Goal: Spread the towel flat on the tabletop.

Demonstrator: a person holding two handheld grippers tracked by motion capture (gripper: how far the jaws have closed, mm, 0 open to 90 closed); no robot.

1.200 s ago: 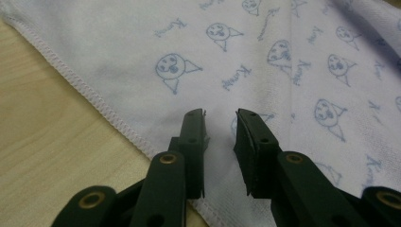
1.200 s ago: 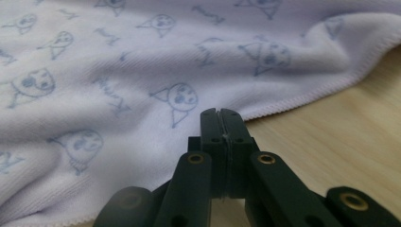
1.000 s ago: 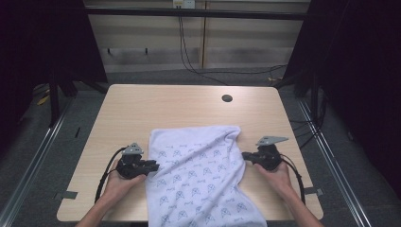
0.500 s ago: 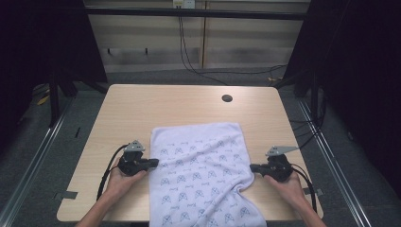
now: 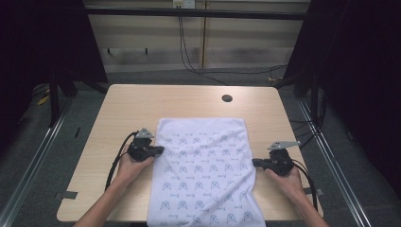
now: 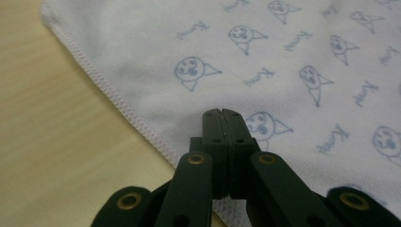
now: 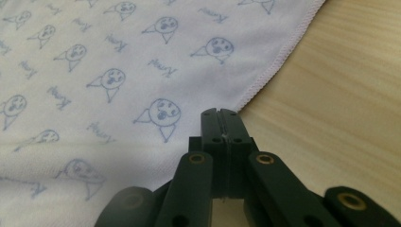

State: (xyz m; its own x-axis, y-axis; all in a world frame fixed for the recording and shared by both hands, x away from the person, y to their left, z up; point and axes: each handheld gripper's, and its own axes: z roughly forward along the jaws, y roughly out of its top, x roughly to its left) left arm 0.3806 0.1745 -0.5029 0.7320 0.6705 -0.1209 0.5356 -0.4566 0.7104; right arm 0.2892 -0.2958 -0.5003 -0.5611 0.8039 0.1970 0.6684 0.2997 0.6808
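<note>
A white cloth (image 5: 203, 165) printed with small blue faces lies spread flat on the wooden table (image 5: 142, 104), and its near end hangs over the front edge. My left gripper (image 5: 160, 151) sits at the cloth's left hem, its jaws shut on the edge. In the left gripper view the closed jaw tips (image 6: 221, 112) rest over the stitched hem of the cloth (image 6: 283, 56). My right gripper (image 5: 255, 163) is at the right hem, shut on that edge. The right gripper view has its closed tips (image 7: 220, 112) where the cloth (image 7: 94, 71) meets bare wood.
A dark round hole (image 5: 227, 98) is set in the table's far right part. Bare wood surrounds the cloth on the left, right and far sides. Cables trail from both grippers toward the front edge. Metal rails run along the floor on both sides.
The cloth has gone from rumpled and narrow at its far end to flat and wide. The right gripper moved outward and nearer with the right hem. The left gripper shifted slightly farther up the left edge.
</note>
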